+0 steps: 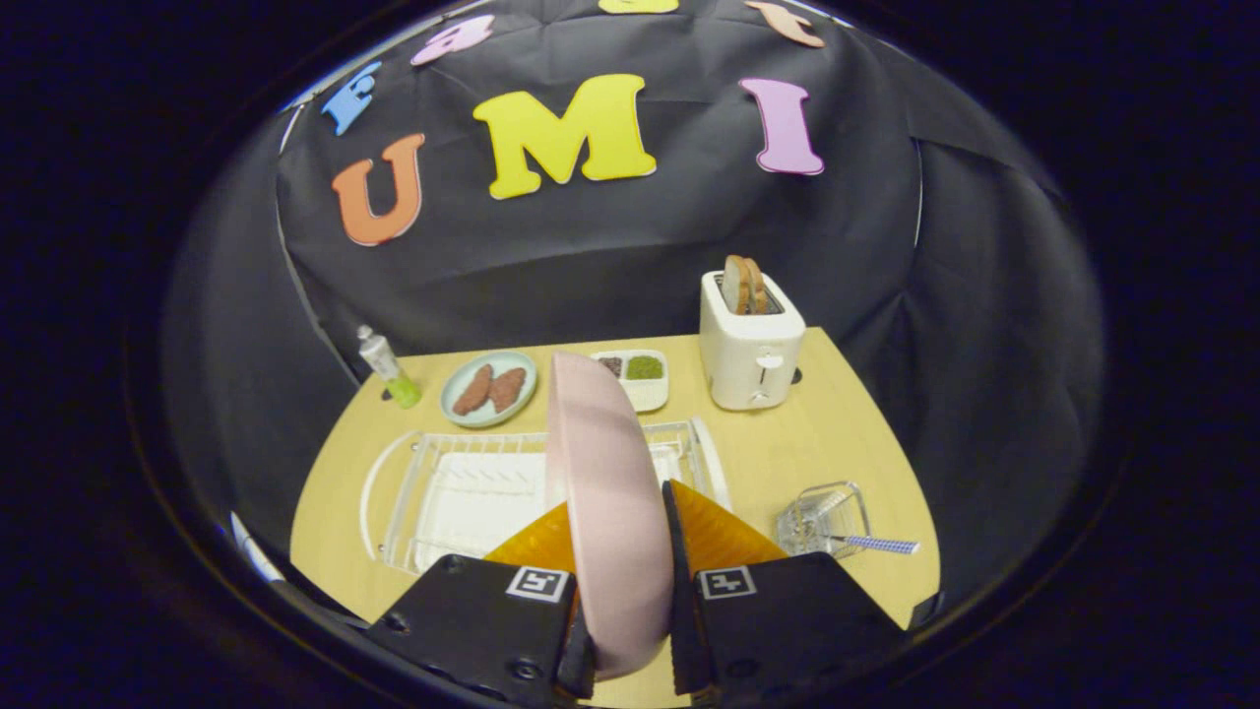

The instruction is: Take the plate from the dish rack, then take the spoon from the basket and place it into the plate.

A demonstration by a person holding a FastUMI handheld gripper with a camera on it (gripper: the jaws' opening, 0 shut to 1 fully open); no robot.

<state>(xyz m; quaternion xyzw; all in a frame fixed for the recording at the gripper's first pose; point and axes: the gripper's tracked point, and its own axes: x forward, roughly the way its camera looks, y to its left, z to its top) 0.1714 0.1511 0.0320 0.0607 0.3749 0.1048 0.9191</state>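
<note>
Plate (610, 512) stands on its edge between the two fingers (689, 551) of the gripper (630, 630), in the gripper view. It is pink and round, and it is seen from the side, so its rim rises from the fingers toward 12 o'clock and leans a little to 11 o'clock. One finger presses on each face of the plate, so the fingers are pinching the plate between them. The lower edge of the plate sits down between the finger bases.

Beyond the fingers, at about 10 o'clock from them, the white wire dish rack (463, 492) lies on the wooden surface (837, 433). The plate hides part of the rack, and I cannot tell if the plate touches the rack or is lifted free of it.

At 3 o'clock from the fingers a small clear basket (822, 517) stands on the surface, apart from the rack. The spoon (876, 544) lies in it with its patterned handle sticking out over the rim toward 3 o'clock.

Farther away, at 1 o'clock, a white toaster (750, 354) stands with two slices of bread (743, 284) upright in its slots. At 12 o'clock, just behind the plate rim, is a small white tray (640, 379) with dark and green contents. At 11 o'clock a pale blue dish (489, 389) holds two brown pieces of food, and beside it, toward 10 o'clock, a tube (387, 369) with a green cap stands on the cap and leans.
</note>
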